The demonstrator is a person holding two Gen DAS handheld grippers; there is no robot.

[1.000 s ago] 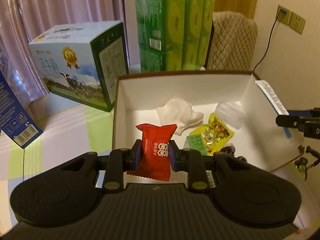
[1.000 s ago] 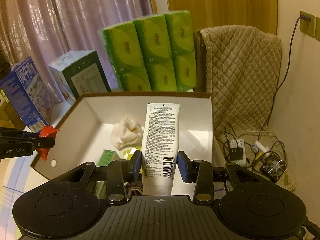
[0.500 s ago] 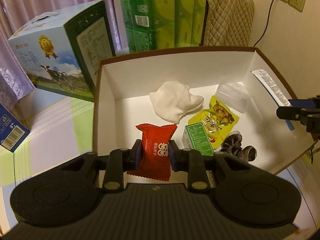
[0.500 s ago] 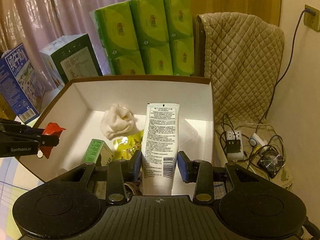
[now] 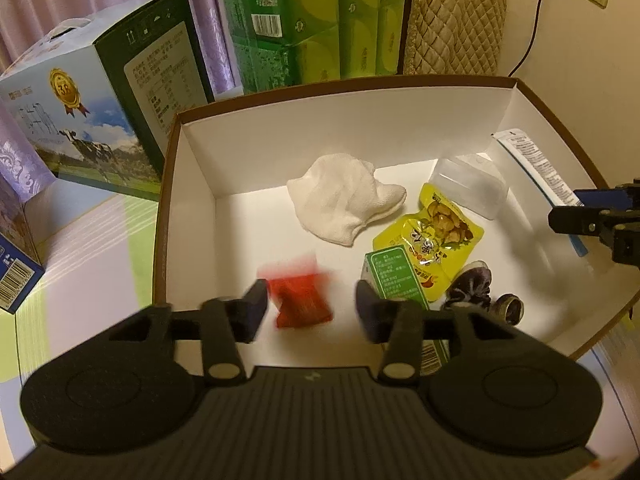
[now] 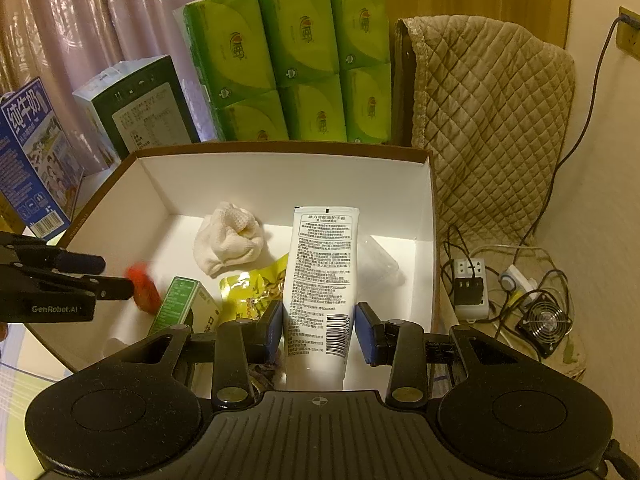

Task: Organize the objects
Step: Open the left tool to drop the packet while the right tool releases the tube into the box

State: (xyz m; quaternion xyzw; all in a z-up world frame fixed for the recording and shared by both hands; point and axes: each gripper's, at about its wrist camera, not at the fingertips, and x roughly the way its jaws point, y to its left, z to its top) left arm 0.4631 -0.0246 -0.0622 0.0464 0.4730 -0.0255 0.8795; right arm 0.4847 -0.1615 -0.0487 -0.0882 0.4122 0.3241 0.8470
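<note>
A brown cardboard box [image 5: 168,184] with a white inside holds a white cloth [image 5: 344,200], a yellow snack pack [image 5: 436,240], a small green carton [image 5: 394,276], a clear plastic tub [image 5: 470,188] and a dark purple item [image 5: 476,290]. My left gripper [image 5: 310,304] is open above the box's near left floor. A blurred red packet [image 5: 302,300] hangs loose between its fingers, touching neither. My right gripper [image 6: 320,328] is shut on an upright white tube [image 6: 322,264] over the box's right side. From the right wrist view the red packet [image 6: 142,286] shows beside the left gripper [image 6: 108,276].
Behind the box stand a milk carton case [image 5: 100,120], stacked green tissue packs [image 5: 312,20] and a quilted cover [image 5: 452,28]. A blue carton [image 5: 16,272] is at the left. A power strip [image 6: 472,288], cables and a small fan [image 6: 544,324] lie right of the box.
My left gripper has opened and let go of the red packet, which is dropping into the box. Both grippers have moved further over the box. The right still holds the tube.
</note>
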